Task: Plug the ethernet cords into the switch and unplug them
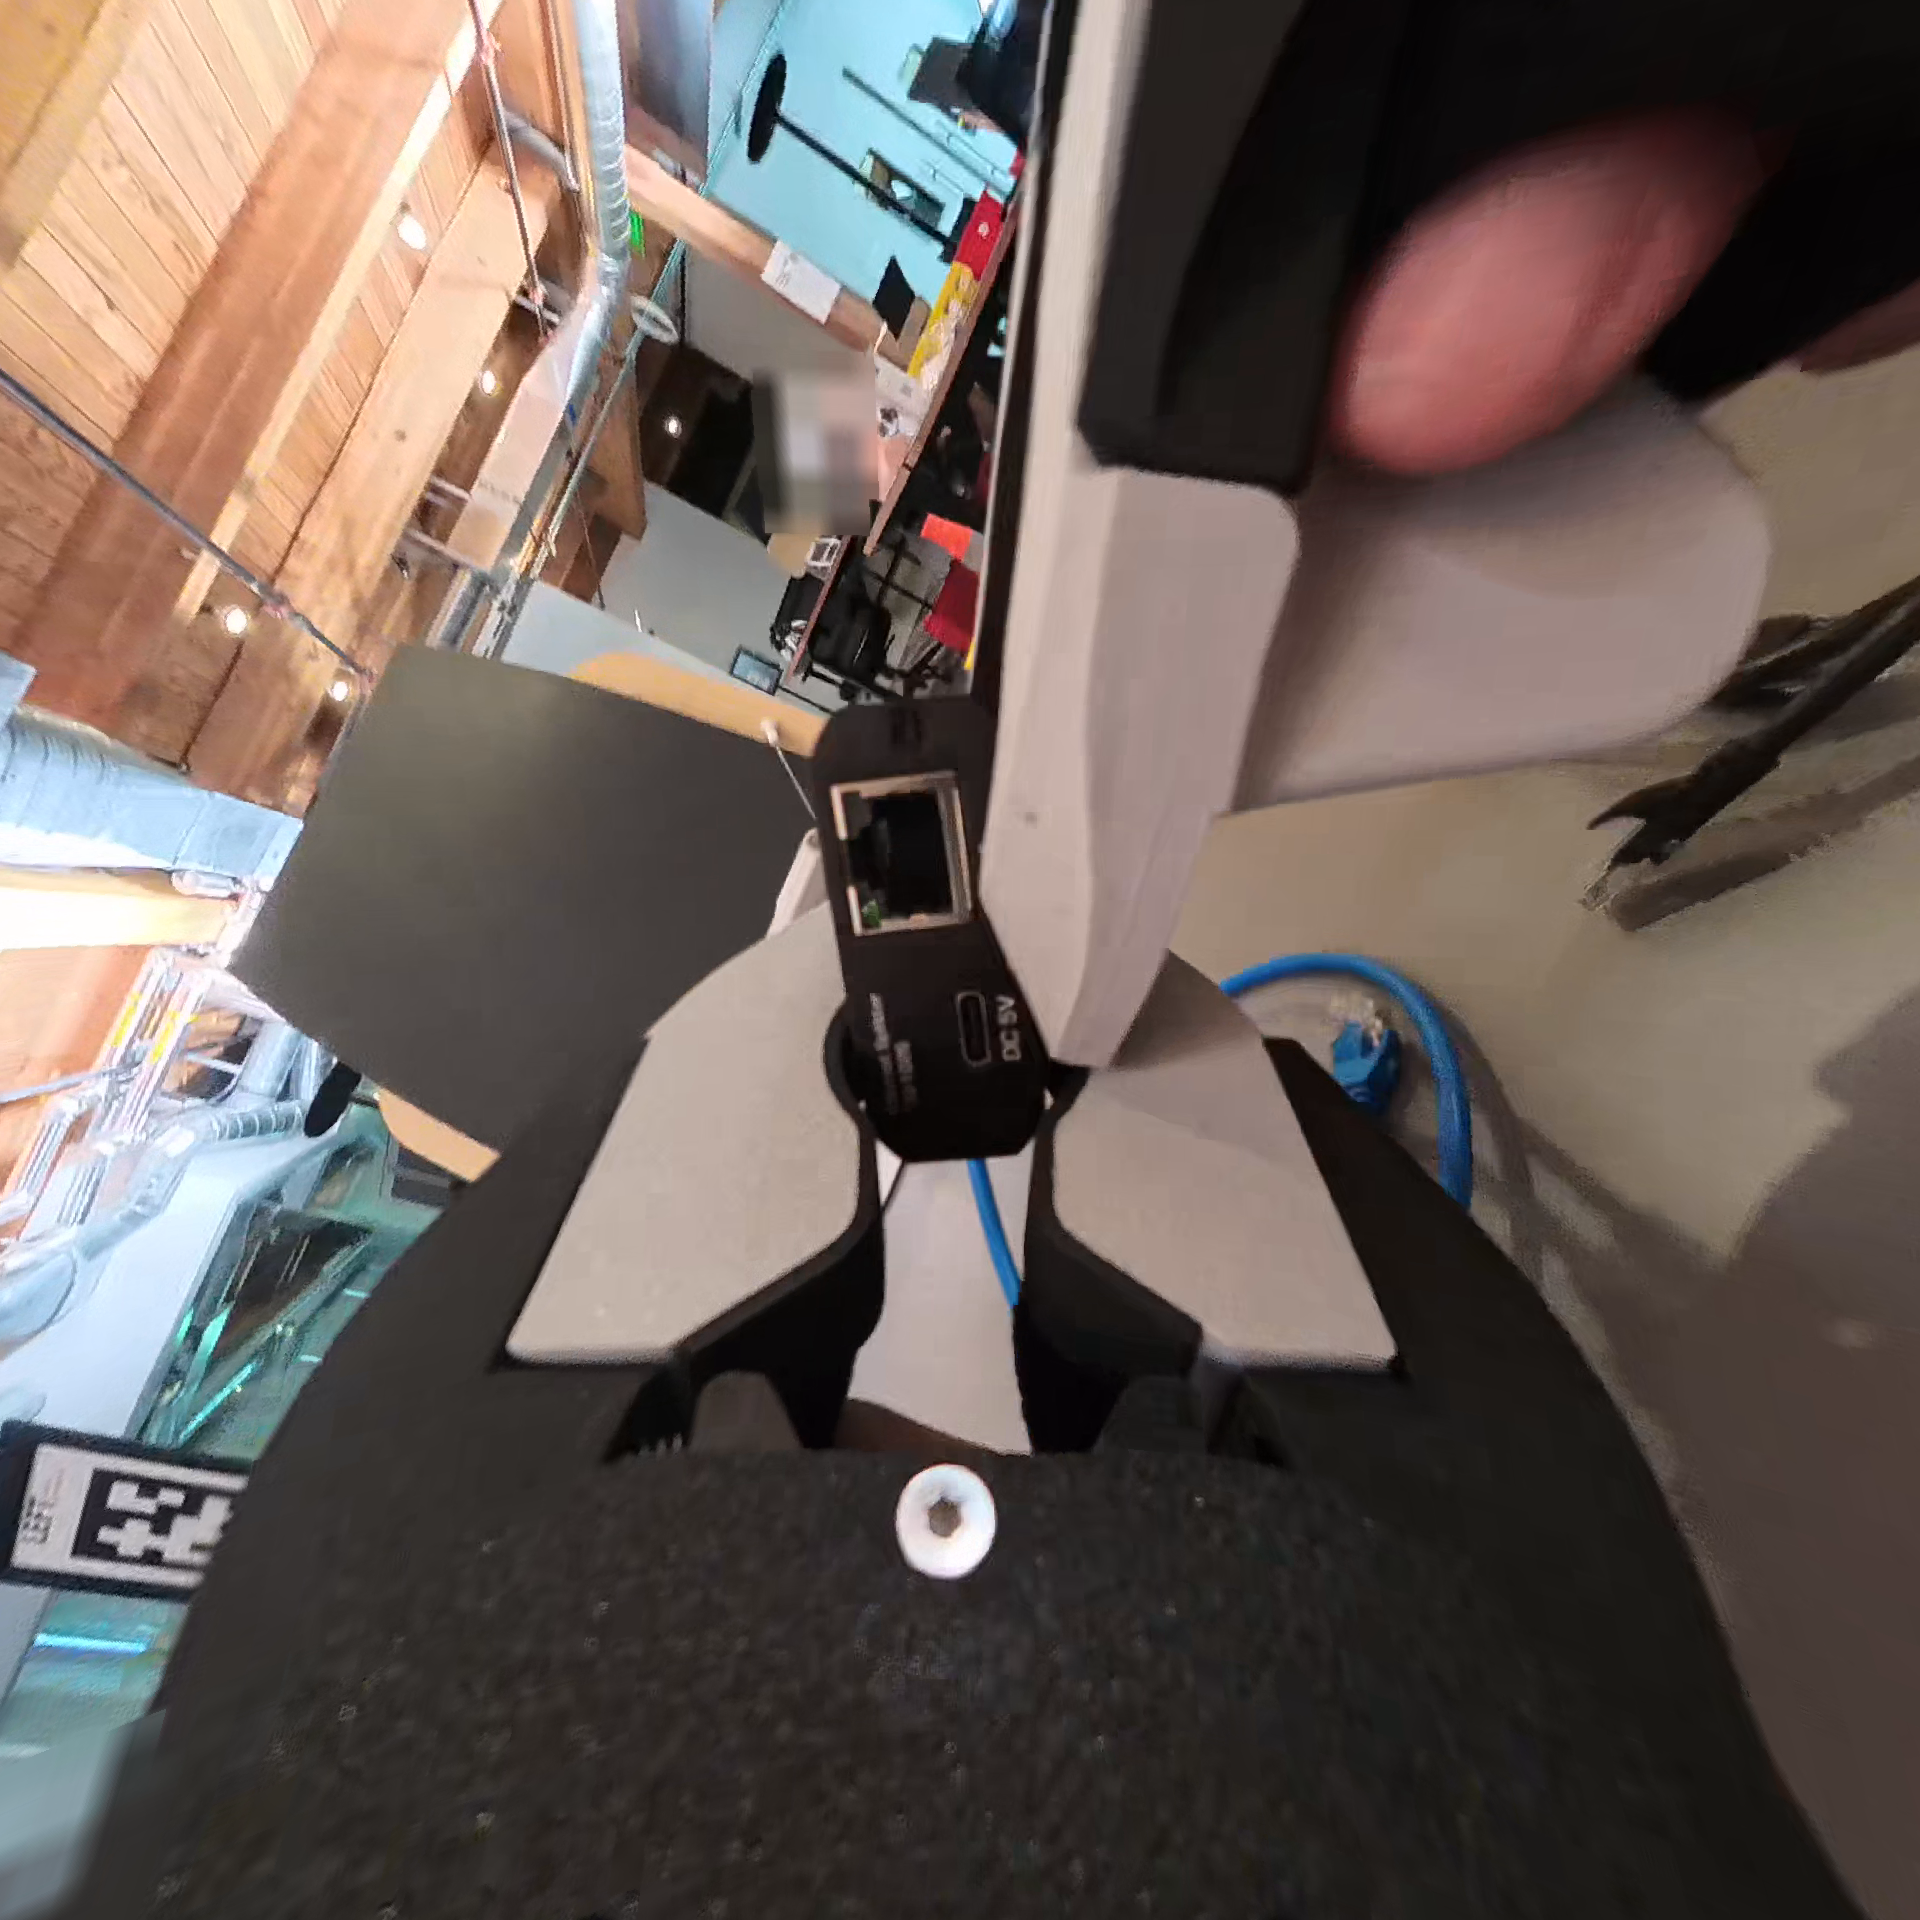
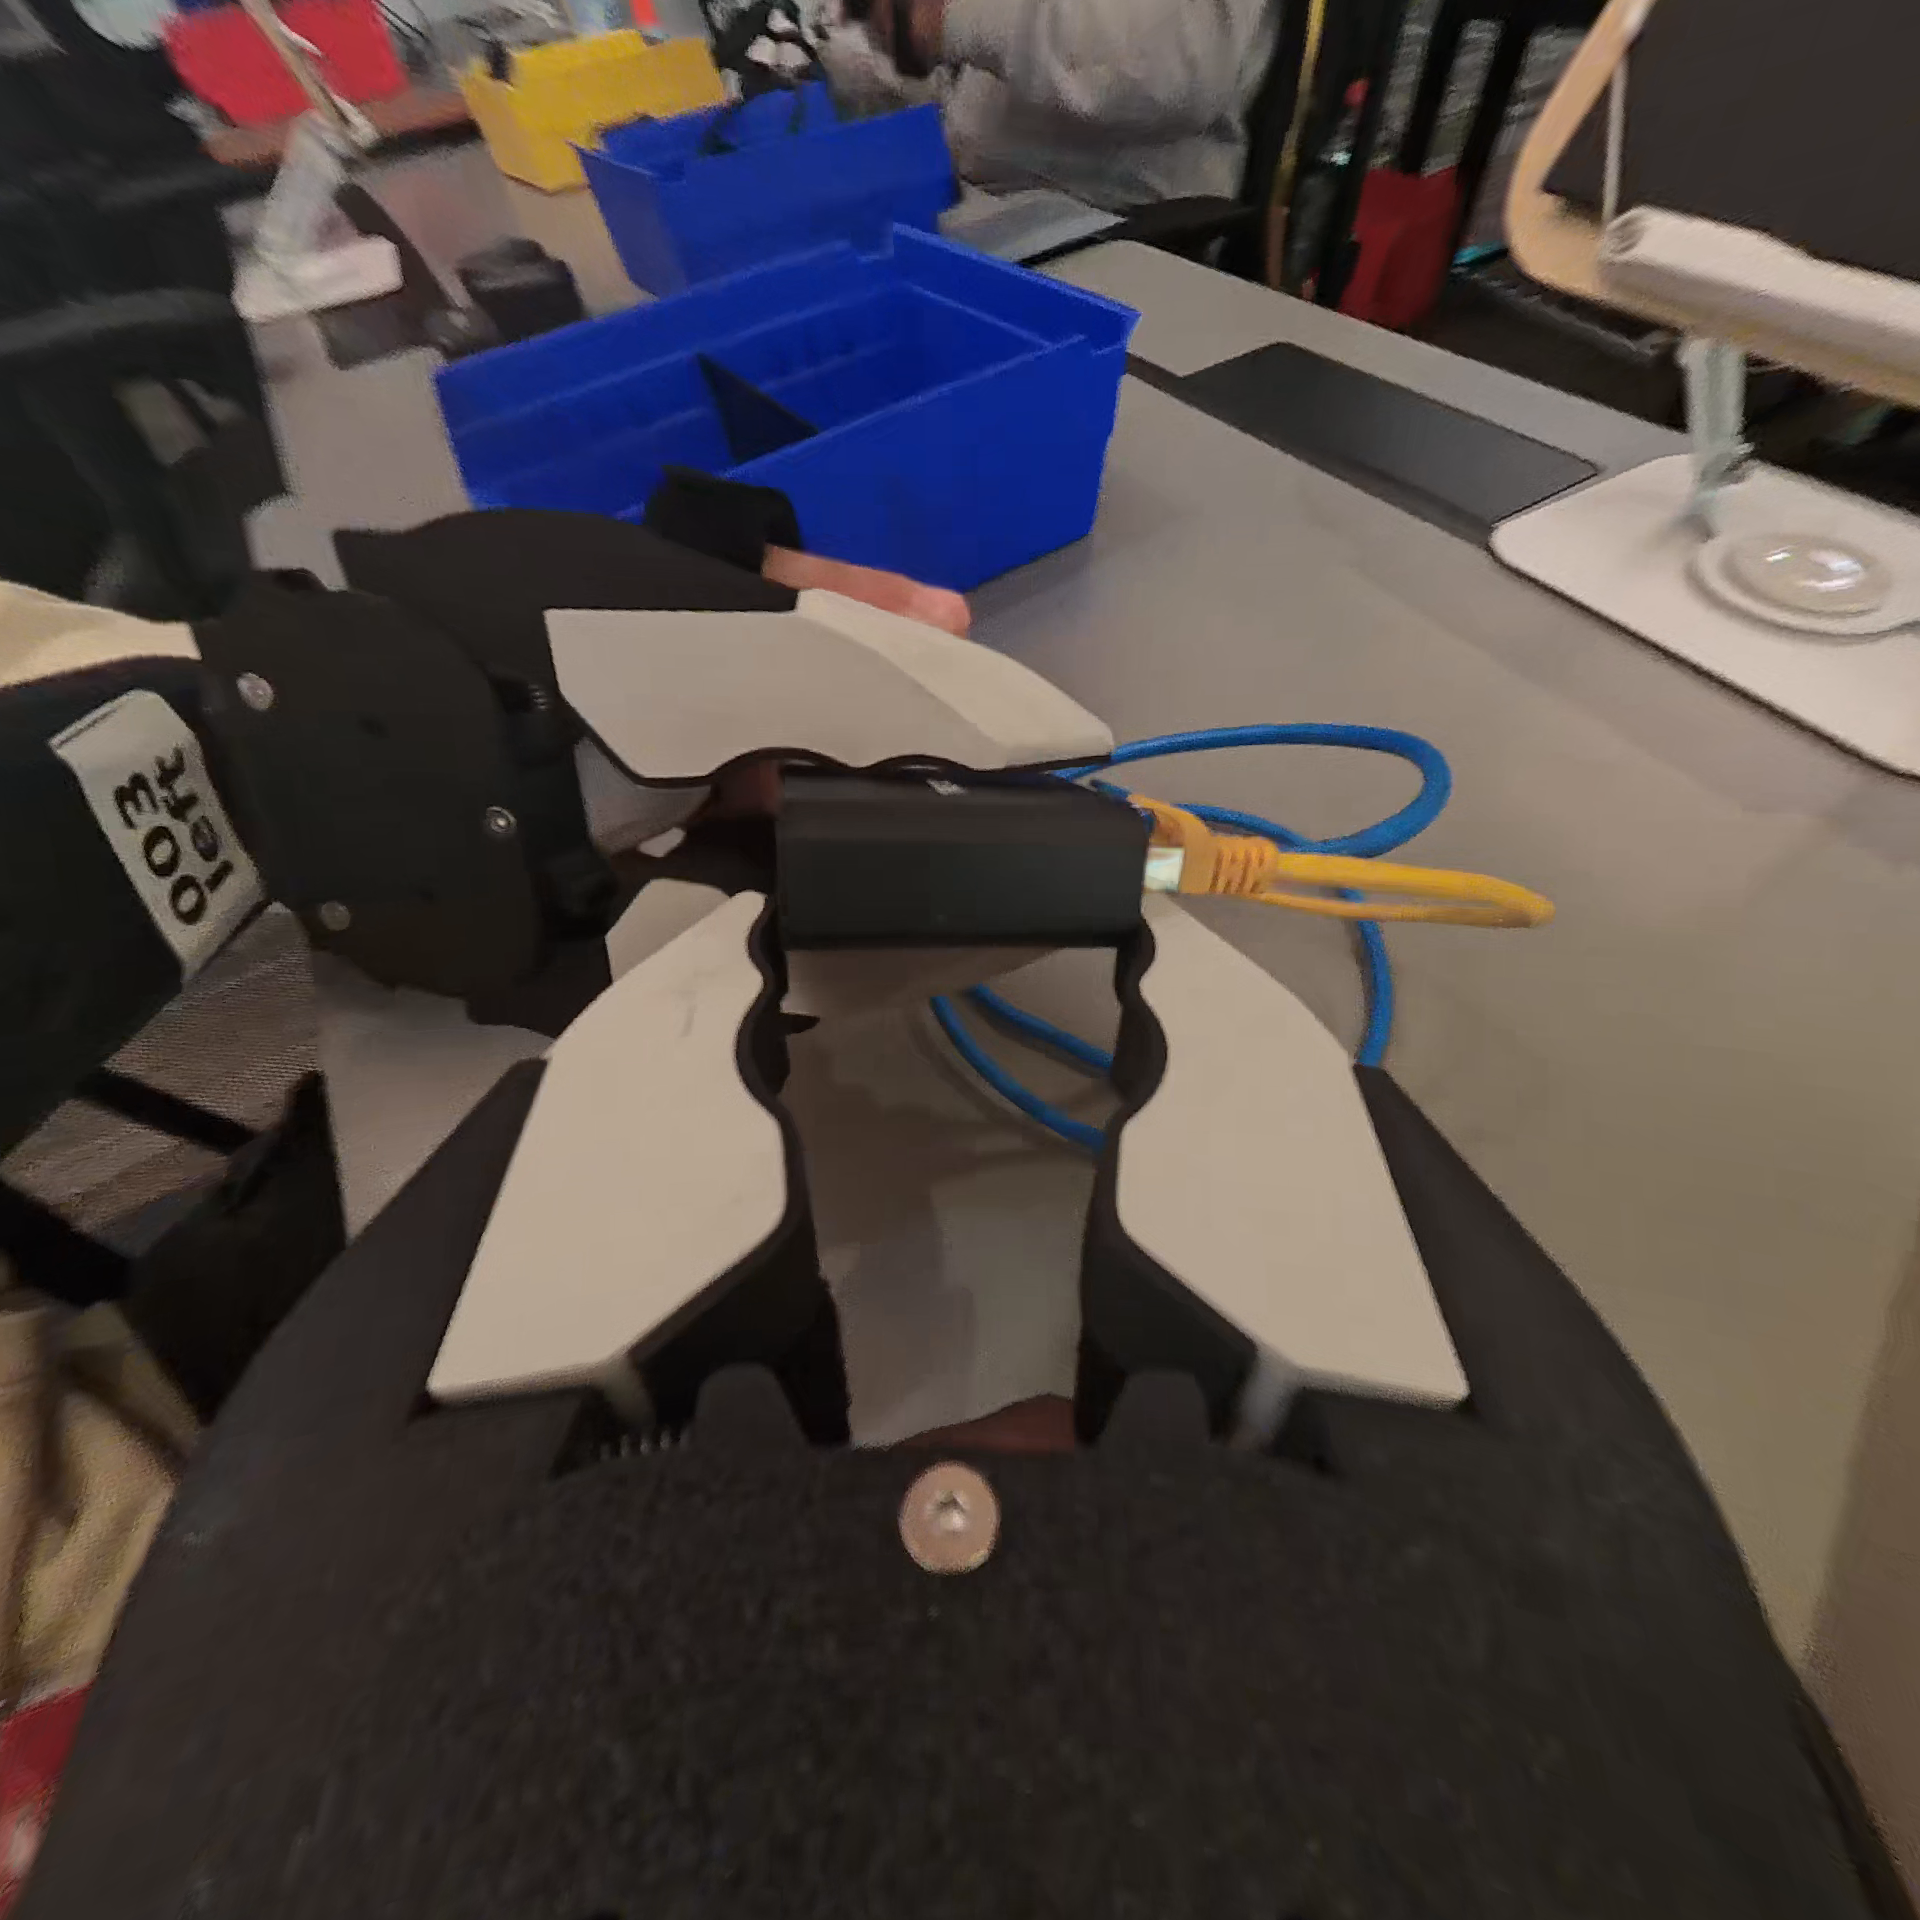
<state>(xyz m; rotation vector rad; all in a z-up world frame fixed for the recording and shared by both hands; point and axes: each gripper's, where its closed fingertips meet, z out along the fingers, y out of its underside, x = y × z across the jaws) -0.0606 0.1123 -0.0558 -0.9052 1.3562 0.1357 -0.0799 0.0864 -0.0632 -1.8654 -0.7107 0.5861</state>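
Between both hand-held grippers' fingertips, switch (image 2: 951,868)

Black felt-topped claw (image 2: 951,935), grey fingers (image 2: 623,1174), silver screw (centred) (image 2: 949,1529)

left claw (image 1: 951,1081): closed, gripping, rolled sideways | right claw (image 2: 951,956): closed, gripping, level

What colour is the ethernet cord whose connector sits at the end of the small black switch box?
Yellow-orange ethernet cord; the right wrist view shows it best.
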